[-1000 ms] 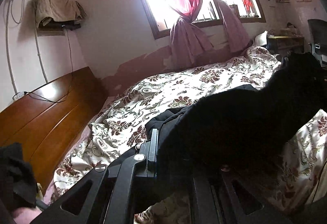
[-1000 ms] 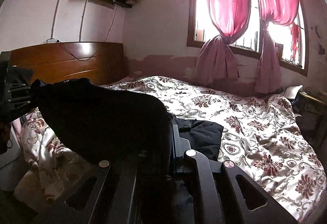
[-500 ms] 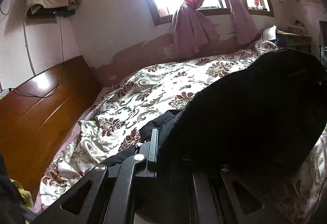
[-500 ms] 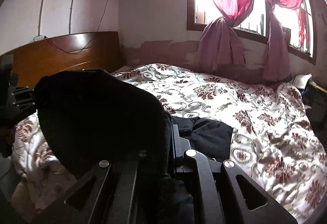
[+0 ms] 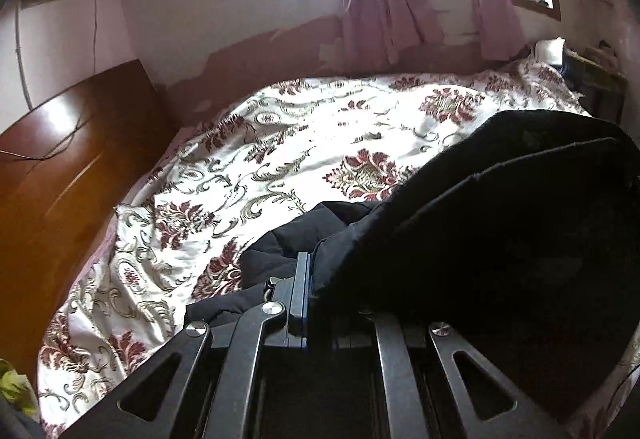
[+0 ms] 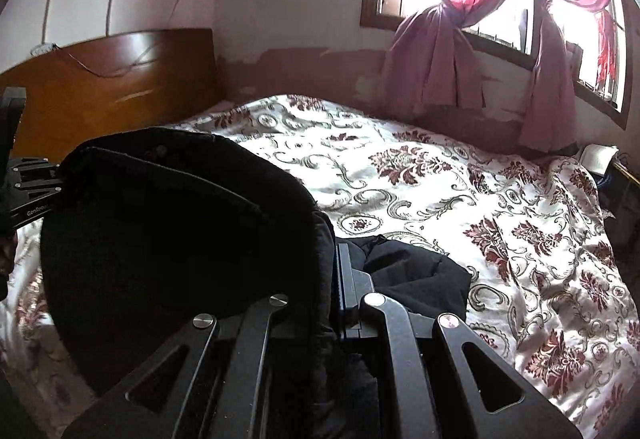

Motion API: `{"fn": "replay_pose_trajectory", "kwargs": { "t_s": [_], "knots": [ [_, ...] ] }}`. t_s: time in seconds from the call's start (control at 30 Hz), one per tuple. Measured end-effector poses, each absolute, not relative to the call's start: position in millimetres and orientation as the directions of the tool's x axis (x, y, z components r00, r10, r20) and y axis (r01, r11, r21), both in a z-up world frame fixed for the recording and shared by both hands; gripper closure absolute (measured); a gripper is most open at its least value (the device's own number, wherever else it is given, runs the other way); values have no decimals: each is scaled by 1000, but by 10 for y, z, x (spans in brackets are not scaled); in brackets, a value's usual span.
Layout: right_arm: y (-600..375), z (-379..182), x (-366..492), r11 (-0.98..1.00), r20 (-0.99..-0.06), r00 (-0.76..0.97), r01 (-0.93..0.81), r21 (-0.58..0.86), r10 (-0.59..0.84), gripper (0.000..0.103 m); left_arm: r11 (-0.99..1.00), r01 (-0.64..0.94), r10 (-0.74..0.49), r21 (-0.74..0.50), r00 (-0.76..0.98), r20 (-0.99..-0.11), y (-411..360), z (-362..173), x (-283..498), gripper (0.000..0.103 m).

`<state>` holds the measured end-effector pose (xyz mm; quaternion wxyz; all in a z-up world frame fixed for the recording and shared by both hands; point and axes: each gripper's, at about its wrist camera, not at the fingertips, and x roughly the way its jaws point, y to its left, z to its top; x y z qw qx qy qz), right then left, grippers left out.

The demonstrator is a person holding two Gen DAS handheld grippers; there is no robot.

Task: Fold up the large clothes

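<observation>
A large black, soft-fabric garment hangs stretched between the two grippers above a bed covered with a cream bedspread printed with dark red flowers and grey scrolls. The left gripper has its fingers clenched on one edge of the cloth, which billows up and to the right of it in the left wrist view; the right gripper likewise has its fingers clamped on the opposite edge, the fabric rising in a dark arch to its left. In the right wrist view the left gripper appears at the far left edge, touching the garment's upper corner. The lower part of the garment lies crumpled on the bedspread just beyond the fingers. A brown wooden headboard stands at the left end of the bed, and knotted pink curtains hang at the bright window behind it.
</observation>
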<state>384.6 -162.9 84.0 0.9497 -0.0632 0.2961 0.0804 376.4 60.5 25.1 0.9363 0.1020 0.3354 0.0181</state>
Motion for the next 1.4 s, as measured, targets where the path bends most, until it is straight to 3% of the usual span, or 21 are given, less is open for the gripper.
{"fn": "replay_pose_trajectory", "kwargs": {
  "t_s": [0.4, 0.5, 0.57, 0.6, 0.63, 0.67, 0.73, 0.8, 0.87, 1.07, 1.23, 1.4],
  "knots": [
    [-1644, 499, 4325, 981, -630, 771, -179, -77, 92, 93, 989, 2, 101, 149, 729, -677, 625, -80, 4269, 95],
    [-1665, 507, 4321, 980, -620, 779, -180, -79, 93, 81, 992, 0, 84, 122, 727, -681, 664, -62, 4248, 92],
    [-1699, 551, 4282, 982, -602, 793, -173, -78, 92, 57, 995, -3, 74, 104, 718, -692, 700, -44, 4249, 86],
    [-1729, 581, 4264, 983, -589, 802, -172, -70, 98, 51, 996, -2, 65, 91, 713, -698, 722, -25, 4241, 83],
    [-1757, 620, 4228, 984, -575, 812, -167, -62, 101, 42, 997, -1, 59, 83, 713, -699, 725, -16, 4234, 72],
    [-1783, 665, 4190, 985, -563, 820, -161, -57, 102, 35, 997, -4, 57, 77, 720, -692, 733, 14, 4207, 40],
    [-1840, 755, 4098, 988, -540, 836, -146, -54, 94, 28, 995, -39, 88, 90, 756, -649, 745, 92, 4119, 0],
    [-1892, 843, 4013, 990, -515, 853, -133, -56, 85, 23, 996, -50, 84, 76, 814, -574, 759, 214, 3964, 0],
    [-1938, 939, 3897, 992, -484, 873, -110, -65, 65, 12, 998, -38, 61, 52, 815, -576, 768, 266, 3895, 0],
    [-2025, 1147, 3463, 993, -429, 898, -119, -22, 98, 8, 998, 66, -64, -15, 842, -535, 761, 310, 3495, 0],
    [-1893, 844, 3238, 962, -598, 765, -272, 38, 240, 8, 971, 232, -221, -53, 797, -562, 668, 118, 3127, 0],
    [-1754, 447, 3139, 942, -696, 667, -333, 40, 265, 8, 943, 334, -265, -5, 740, -618, 517, -169, 2985, 0]
  ]
}}
